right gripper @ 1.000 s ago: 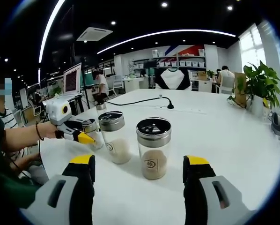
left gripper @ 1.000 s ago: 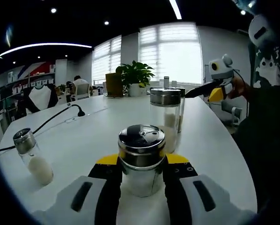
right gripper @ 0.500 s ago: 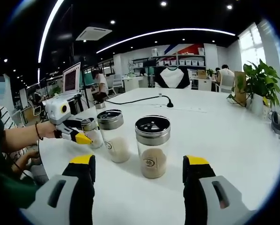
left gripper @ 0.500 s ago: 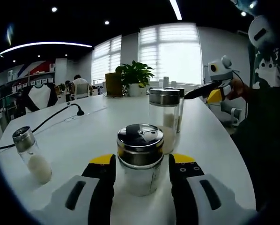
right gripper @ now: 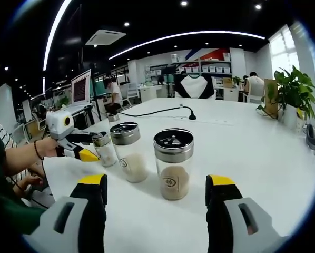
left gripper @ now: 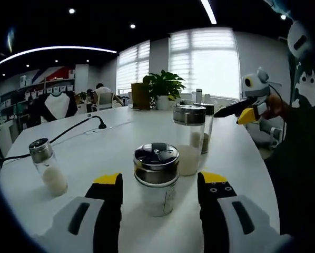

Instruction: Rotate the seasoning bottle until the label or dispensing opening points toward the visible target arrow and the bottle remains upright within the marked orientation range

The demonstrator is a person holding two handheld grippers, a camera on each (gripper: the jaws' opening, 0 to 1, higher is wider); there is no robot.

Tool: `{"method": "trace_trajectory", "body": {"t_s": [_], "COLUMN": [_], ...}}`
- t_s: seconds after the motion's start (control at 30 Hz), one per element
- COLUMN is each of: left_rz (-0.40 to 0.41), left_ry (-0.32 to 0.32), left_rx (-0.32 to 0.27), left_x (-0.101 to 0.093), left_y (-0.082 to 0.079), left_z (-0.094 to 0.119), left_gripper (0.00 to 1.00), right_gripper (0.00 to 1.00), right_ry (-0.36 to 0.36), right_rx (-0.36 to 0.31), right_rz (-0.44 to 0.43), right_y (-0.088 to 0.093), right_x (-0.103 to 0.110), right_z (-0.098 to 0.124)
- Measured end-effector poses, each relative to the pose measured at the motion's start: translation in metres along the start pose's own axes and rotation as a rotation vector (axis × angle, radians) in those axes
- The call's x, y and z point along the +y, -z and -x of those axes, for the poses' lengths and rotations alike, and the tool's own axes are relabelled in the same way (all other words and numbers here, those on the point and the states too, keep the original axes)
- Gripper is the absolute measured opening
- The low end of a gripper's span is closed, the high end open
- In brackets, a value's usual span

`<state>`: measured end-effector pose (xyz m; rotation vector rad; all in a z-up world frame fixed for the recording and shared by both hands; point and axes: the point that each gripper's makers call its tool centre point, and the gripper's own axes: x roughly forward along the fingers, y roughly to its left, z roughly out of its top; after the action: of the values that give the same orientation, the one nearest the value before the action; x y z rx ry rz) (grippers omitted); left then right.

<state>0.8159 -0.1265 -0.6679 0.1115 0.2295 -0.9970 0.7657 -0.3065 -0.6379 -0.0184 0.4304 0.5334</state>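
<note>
Jaws of the left gripper point(left gripper: 160, 182) stood apart in the left gripper view, one on each side of a seasoning bottle point(left gripper: 156, 179) without touching it. That bottle stood upright on the white counter point(left gripper: 115, 139), glass-walled, with a shiny metal collar and a dark cap on top. Beyond it, a taller shaker point(left gripper: 189, 138) with pale contents stood upright, and just behind that a third jar point(left gripper: 207, 133) was partly hidden. Far to the left, near the counter's edge, a small salt shaker point(left gripper: 48, 167) held white grains. A black cable point(left gripper: 68, 132) ran across the counter from the left to a plug end near the middle. A potted plant point(left gripper: 165, 89) sat at the far end before bright windows. At the right, the other gripper point(left gripper: 240, 109), held in a person's hand point(left gripper: 273, 107), pointed in toward the jars with its yellow tip.

Jaws of the right gripper point(right gripper: 156, 185) were likewise wide apart in the right gripper view, with a brown-filled shaker point(right gripper: 174, 163) upright on the counter point(right gripper: 252, 153) beyond and between them, clear of both, its round label mark turned toward the camera. Just left of it stood the pale-filled shaker point(right gripper: 128, 153), and left again a smaller jar point(right gripper: 103, 149). The left gripper point(right gripper: 89, 155) came in from the left, its yellow tip close beside the smaller jar; whether it touched could not be told. A person's forearm point(right gripper: 20, 158) with a wrist band held it. The plant point(right gripper: 294, 97) stood at the right edge.
</note>
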Motion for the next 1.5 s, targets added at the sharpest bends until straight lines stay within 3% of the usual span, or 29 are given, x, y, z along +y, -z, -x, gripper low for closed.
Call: {"method": "trace_trajectory", "body": {"t_s": [0.5, 0.63, 0.87, 1.1, 1.33, 1.5], "left_rz": [0.074, 0.089, 0.093, 0.108, 0.134, 0.100], "left_ry": [-0.215, -0.242, -0.298, -0.341, -0.372, -0.406], "left_rx": [-0.056, -0.047, -0.080, -0.106, -0.128, -0.128], "left_x": [-0.002, -0.005, -0.013, -0.025, -0.024, -0.020], "left_y": [-0.012, -0.013, -0.025, -0.025, -0.032, -0.043], "left_z": [0.035, 0.043, 0.052, 0.062, 0.073, 0.081], "left_gripper": [0.70, 0.69, 0.70, 0.71, 0.71, 0.72], "right_gripper": [0.77, 0.77, 0.77, 0.77, 0.76, 0.76], "right_ry": [-0.001, -0.003, -0.003, 0.005, 0.006, 0.001], "right_rx": [-0.004, -0.003, -0.009, -0.026, -0.029, -0.031], "right_rz": [0.008, 0.011, 0.018, 0.014, 0.016, 0.018], "right_y": [-0.002, -0.001, -0.003, -0.006, -0.007, -0.007], "right_x": [0.002, 0.004, 0.005, 0.002, 0.002, 0.004], "right_z": [0.000, 0.000, 0.001, 0.002, 0.002, 0.002]}}
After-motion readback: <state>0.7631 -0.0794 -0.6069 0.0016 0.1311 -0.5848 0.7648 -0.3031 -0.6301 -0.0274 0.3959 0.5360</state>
